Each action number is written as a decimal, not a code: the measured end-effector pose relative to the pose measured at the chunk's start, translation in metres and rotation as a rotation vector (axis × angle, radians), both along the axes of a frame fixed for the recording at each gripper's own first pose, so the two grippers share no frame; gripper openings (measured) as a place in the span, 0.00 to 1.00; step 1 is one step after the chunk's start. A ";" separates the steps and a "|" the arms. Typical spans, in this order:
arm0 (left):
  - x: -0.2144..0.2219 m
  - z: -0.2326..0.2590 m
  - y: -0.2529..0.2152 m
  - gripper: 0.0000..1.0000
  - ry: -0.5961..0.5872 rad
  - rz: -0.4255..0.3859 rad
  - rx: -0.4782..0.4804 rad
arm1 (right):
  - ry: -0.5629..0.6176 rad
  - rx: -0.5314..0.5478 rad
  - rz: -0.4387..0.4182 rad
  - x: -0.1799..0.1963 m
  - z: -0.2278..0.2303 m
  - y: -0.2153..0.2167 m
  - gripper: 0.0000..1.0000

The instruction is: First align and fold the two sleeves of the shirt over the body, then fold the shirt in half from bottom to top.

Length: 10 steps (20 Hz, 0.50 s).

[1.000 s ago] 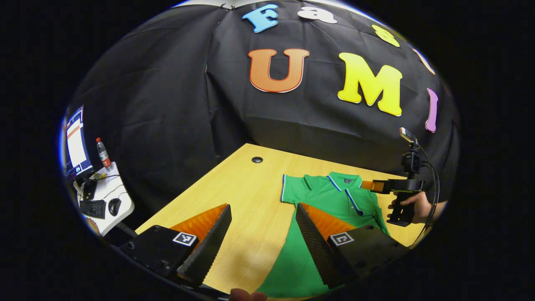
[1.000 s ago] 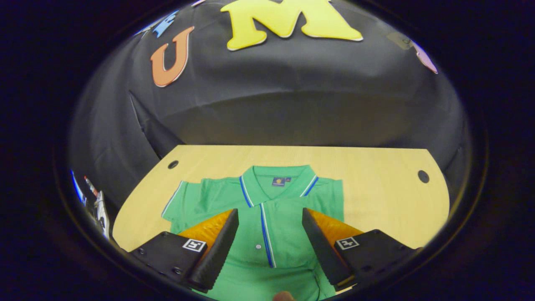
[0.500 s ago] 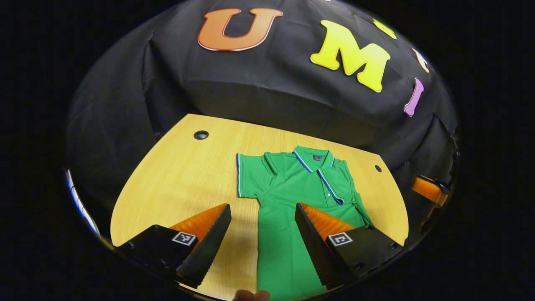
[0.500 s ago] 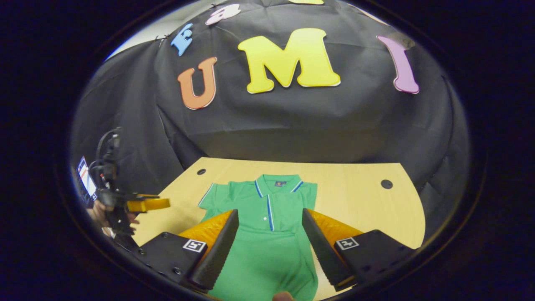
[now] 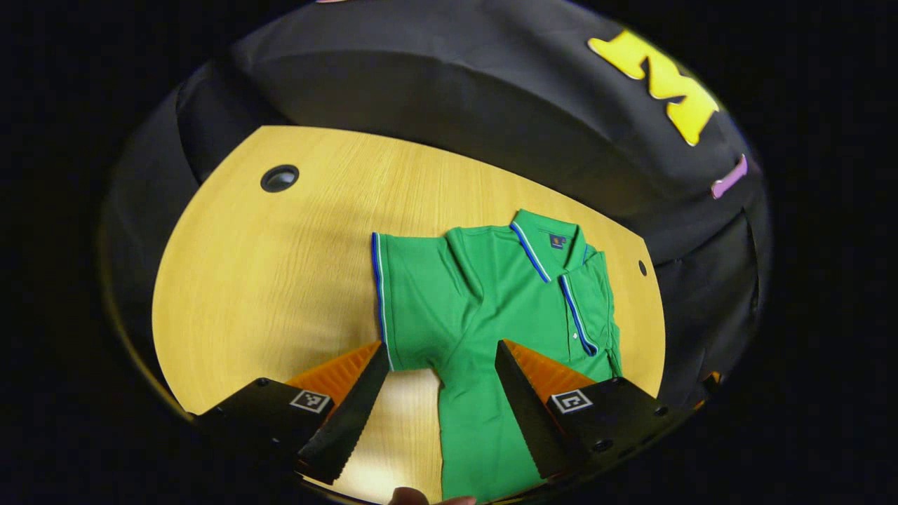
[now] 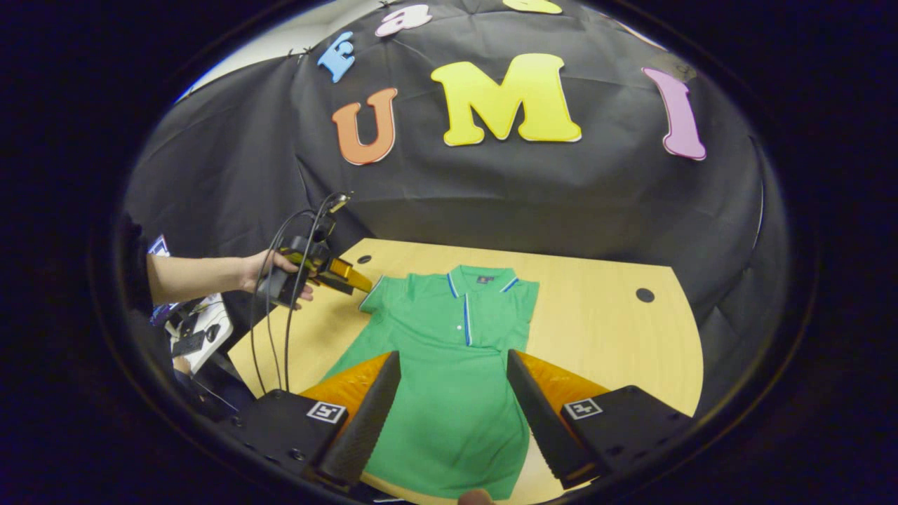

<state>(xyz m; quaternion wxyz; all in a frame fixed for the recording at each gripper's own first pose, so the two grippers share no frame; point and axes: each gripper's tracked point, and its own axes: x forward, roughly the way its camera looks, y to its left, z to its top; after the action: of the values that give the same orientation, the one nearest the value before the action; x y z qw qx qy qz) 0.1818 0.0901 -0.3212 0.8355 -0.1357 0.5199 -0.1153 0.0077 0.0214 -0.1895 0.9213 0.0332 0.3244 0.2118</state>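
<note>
One green polo shirt [image 5: 491, 308] flat on wooden table [image 5: 280, 266], collar toward booth wall; blue-and-white trim on collar, placket, sleeve hem. Small dark neck label [image 5: 558, 241] inside collar, writing too small to read. One sleeve [image 5: 410, 301] spread out at shirt's left; other side lies folded over body. Two round holes in tabletop [image 6: 644, 295]. Left gripper [image 5: 440, 393] jaws apart, holding nothing, poised above sleeve hem. Right gripper [image 6: 454, 400] jaws apart, empty, above shirt's lower half. Hand [image 6: 270, 270] holds left gripper beside sleeve.

Even, bright overhead light on the worktop [image 5: 280, 280], soft shadows beneath the fingers [image 5: 351, 414], sharp focus, strong fisheye bending at edges.
</note>
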 end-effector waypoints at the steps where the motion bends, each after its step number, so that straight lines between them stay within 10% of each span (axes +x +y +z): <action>1: 0.007 -0.009 0.010 0.98 0.026 0.004 0.022 | 0.026 0.024 -0.008 -0.003 -0.002 0.002 0.96; 10: 0.027 -0.042 0.020 0.88 0.177 0.023 0.017 | 0.108 0.089 -0.118 -0.004 -0.016 -0.021 0.96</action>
<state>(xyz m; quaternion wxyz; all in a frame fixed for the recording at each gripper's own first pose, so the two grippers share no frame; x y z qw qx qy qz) 0.2086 0.1100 -0.3635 0.7886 -0.1444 0.5910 -0.0890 0.0041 0.0006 -0.2055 0.9109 0.1046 0.3614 0.1692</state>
